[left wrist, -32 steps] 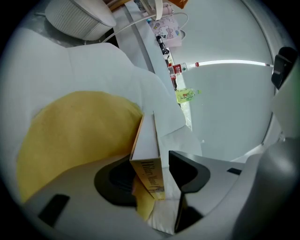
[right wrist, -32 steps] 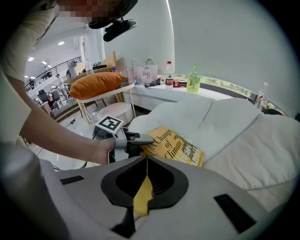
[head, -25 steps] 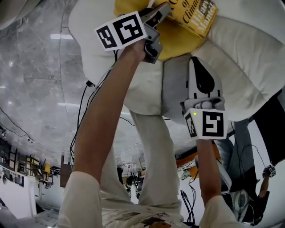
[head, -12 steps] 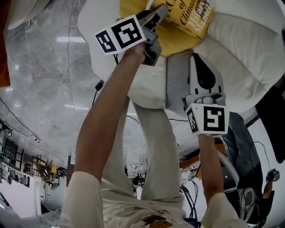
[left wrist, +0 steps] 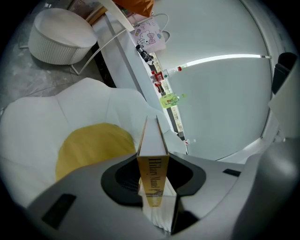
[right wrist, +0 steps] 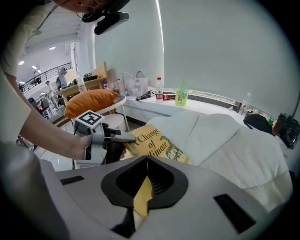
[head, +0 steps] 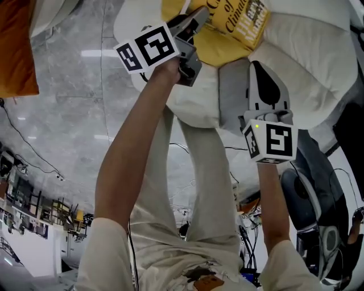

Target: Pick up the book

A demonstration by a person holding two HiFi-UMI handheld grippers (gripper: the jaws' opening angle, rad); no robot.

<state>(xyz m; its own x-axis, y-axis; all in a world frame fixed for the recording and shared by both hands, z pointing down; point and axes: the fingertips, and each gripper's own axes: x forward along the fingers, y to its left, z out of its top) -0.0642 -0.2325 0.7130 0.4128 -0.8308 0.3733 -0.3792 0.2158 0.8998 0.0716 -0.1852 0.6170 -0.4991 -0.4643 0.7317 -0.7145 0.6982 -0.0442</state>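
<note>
While left gripper (head: 196, 21) clamps slim yellow book (head: 238, 17) — puffy white cushion (head: 310, 51), marbled floor (head: 62, 96)

Cream short sleeves (head: 105, 250), beige trousers (head: 196, 216). Grey left gripper (head: 200, 14) at 12 o'clock, right gripper (head: 259, 68) at 2 o'clock. Both carry black-white marker cubes (head: 145, 48).

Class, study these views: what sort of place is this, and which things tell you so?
Probably a lounge corner in a large open workplace: a big white cushioned seat, a ledge lined with bottles along the wall, and cables trailing over a polished floor.
</note>
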